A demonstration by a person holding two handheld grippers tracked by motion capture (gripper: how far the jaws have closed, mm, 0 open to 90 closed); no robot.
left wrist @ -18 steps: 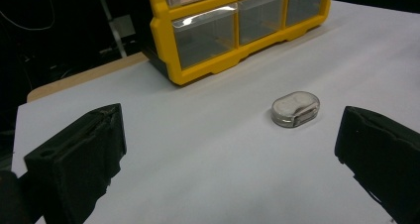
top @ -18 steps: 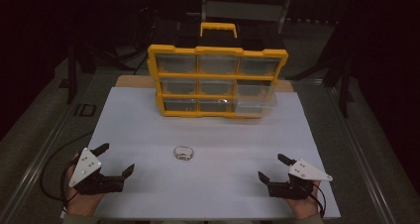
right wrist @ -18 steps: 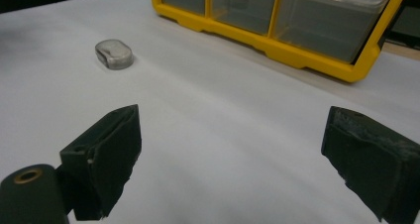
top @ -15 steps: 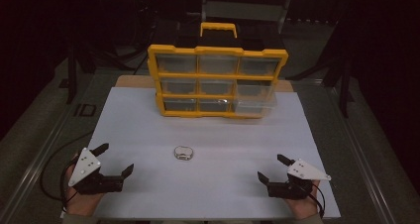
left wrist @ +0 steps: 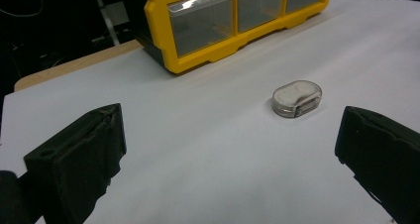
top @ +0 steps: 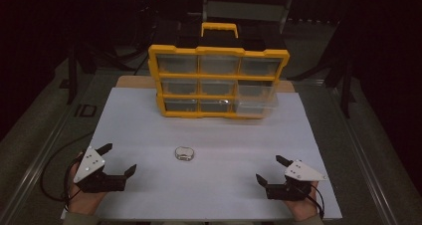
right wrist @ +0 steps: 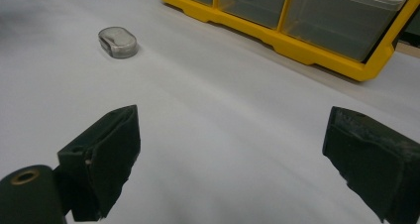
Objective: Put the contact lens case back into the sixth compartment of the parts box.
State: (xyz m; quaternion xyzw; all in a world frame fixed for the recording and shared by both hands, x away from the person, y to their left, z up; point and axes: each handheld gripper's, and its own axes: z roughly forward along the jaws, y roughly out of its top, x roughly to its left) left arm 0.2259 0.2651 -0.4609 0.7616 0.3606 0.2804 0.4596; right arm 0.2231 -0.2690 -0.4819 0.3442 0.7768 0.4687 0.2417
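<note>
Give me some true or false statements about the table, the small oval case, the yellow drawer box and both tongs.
1. The small oval case lies on the white sheet between the two tongs. True.
2. The left tongs grip the case. False: they are open, well apart from it.
3. One drawer of the yellow drawer box is pulled out. True.
4. The right tongs are shut. False: their jaws stand wide open.
5. The case sits inside a drawer. False: it lies on the sheet.
</note>
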